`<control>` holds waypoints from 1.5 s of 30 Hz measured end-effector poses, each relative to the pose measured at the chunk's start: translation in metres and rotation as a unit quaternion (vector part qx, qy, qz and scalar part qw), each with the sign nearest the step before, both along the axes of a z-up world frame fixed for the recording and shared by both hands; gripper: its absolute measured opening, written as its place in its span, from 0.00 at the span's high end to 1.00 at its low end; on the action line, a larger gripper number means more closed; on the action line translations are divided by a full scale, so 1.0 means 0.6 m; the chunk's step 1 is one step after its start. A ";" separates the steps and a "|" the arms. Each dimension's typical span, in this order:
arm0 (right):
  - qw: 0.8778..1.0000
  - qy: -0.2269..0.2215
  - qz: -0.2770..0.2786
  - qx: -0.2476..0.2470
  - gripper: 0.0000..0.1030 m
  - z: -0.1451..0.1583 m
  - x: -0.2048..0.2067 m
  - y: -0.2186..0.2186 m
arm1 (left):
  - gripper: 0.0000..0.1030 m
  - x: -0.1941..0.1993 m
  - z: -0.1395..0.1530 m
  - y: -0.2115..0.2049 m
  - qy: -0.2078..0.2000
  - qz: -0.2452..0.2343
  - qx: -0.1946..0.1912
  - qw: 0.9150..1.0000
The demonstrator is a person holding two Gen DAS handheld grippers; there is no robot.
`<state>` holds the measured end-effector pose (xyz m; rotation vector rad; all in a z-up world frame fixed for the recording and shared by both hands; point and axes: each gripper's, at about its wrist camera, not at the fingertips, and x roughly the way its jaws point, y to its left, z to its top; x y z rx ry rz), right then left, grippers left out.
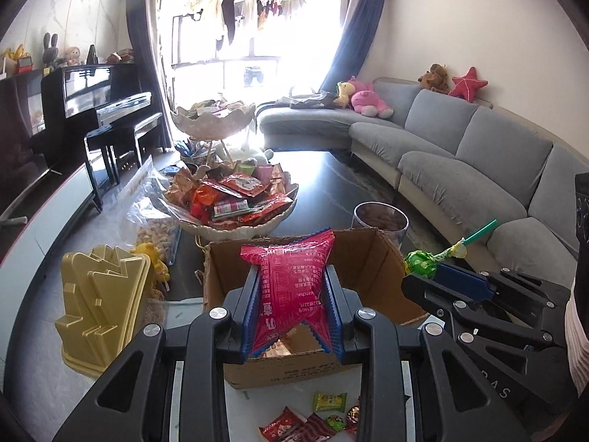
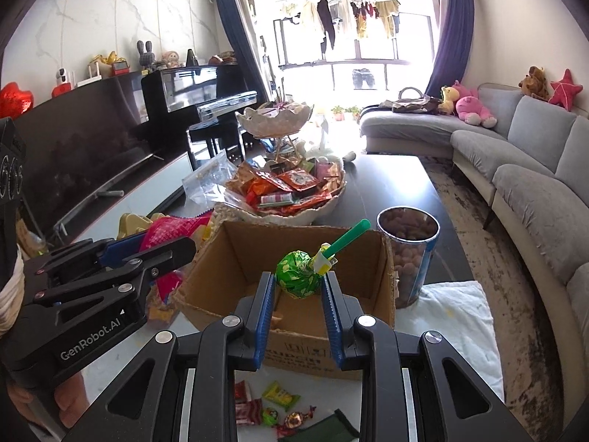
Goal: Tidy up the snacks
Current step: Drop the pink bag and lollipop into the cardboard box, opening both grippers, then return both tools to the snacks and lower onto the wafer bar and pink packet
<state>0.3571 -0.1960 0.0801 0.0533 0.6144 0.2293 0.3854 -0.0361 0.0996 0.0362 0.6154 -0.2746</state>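
Observation:
My left gripper (image 1: 292,276) is shut on a pink snack packet (image 1: 291,280), held upright above the open cardboard box (image 1: 383,258). My right gripper (image 2: 299,280) is shut on a green-wrapped lollipop (image 2: 298,274) with a green stick, also over the cardboard box (image 2: 239,254). In the left wrist view the right gripper (image 1: 414,276) with the lollipop (image 1: 421,262) shows at the right. In the right wrist view the left gripper (image 2: 187,245) with the pink packet (image 2: 165,232) shows at the left. Small loose candies (image 1: 329,401) (image 2: 279,396) lie on the white surface below both grippers.
A white tiered bowl (image 1: 235,230) heaped with snack packets stands behind the box on the dark table (image 1: 331,176). A clear jar of brown snacks (image 2: 408,254) is right of the box, a gold plastic container (image 1: 99,294) left of it. A grey sofa (image 1: 478,154) runs along the right.

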 end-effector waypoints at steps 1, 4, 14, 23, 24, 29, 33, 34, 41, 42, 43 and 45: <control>1.000 0.002 -0.001 0.000 0.73 -0.003 0.006 0.000 | 0.69 0.009 -0.003 -0.002 0.002 -0.001 0.003 1.000; 1.000 0.008 -0.003 -0.004 0.73 -0.012 0.026 -0.004 | 0.69 0.035 -0.012 -0.009 0.011 -0.004 0.010 1.000; 0.999 0.028 -0.026 0.013 0.45 -0.031 0.073 -0.023 | 0.42 0.060 -0.028 -0.016 0.012 0.015 0.033 0.999; 0.999 0.004 -0.032 0.005 0.45 -0.015 0.028 -0.016 | 0.30 0.003 -0.013 0.005 -0.014 0.030 0.039 0.999; 0.999 0.003 -0.031 0.005 0.45 -0.012 0.021 -0.014 | 0.30 -0.007 -0.011 0.007 -0.017 0.031 0.040 0.999; 0.999 -0.010 -0.032 0.000 0.40 -0.004 -0.022 -0.009 | 0.27 -0.056 -0.001 0.021 -0.028 0.032 0.031 0.999; 0.999 -0.018 -0.028 -0.001 0.40 0.003 -0.060 -0.001 | 0.24 -0.095 0.005 0.031 -0.035 0.031 0.028 0.999; 0.999 -0.020 -0.028 -0.003 0.40 0.005 -0.067 0.001 | 0.24 -0.104 0.007 0.033 -0.036 0.032 0.028 0.998; 0.999 -0.035 -0.023 -0.017 0.34 0.015 -0.130 0.023 | 0.21 -0.169 0.012 0.055 -0.041 0.037 0.024 0.998; 0.999 -0.037 -0.022 -0.019 0.32 0.015 -0.139 0.026 | 0.20 -0.176 0.014 0.057 -0.042 0.039 0.026 0.998; 0.999 -0.038 -0.022 -0.020 0.32 0.016 -0.147 0.028 | 0.19 -0.183 0.015 0.059 -0.043 0.040 0.027 0.998; 0.999 -0.037 -0.020 -0.022 0.31 0.014 -0.161 0.031 | 0.18 -0.199 0.014 0.065 -0.044 0.039 0.028 0.998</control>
